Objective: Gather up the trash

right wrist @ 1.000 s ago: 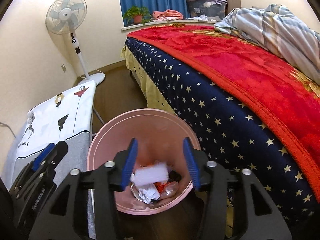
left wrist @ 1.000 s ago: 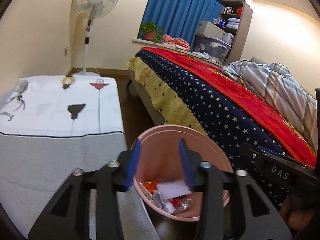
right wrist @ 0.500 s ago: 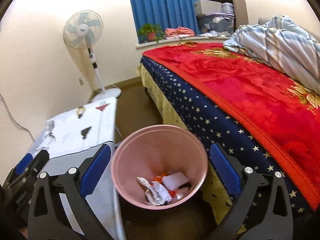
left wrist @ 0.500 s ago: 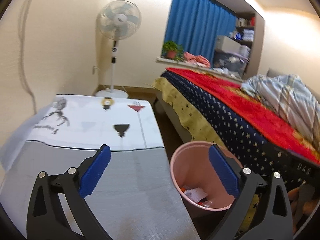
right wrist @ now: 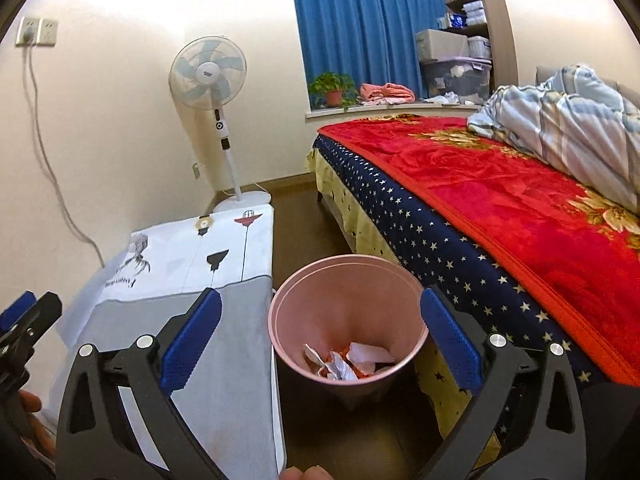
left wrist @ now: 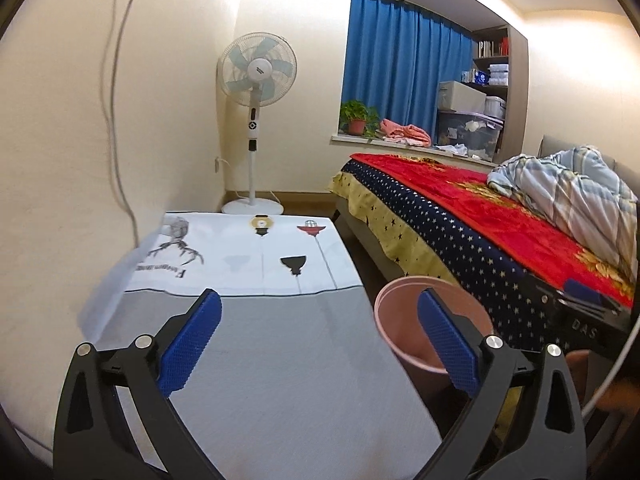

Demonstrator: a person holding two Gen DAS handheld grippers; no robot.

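Right wrist view puts the round pink plastic bin [right wrist: 347,320] just ahead of and below your right claw [right wrist: 320,332], crumpled paper and wrappers [right wrist: 348,360] at its bottom. Both claws gape wide and empty; your left claw [left wrist: 320,336] faces the cloth-covered worktop [left wrist: 280,360], bin to its right.

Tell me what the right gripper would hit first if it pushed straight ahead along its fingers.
Most likely the pink trash bin: it sits between the right gripper's open jaws, with crumpled paper trash at its bottom. Nothing shows in between, though depth is hard to judge in this fisheye view.
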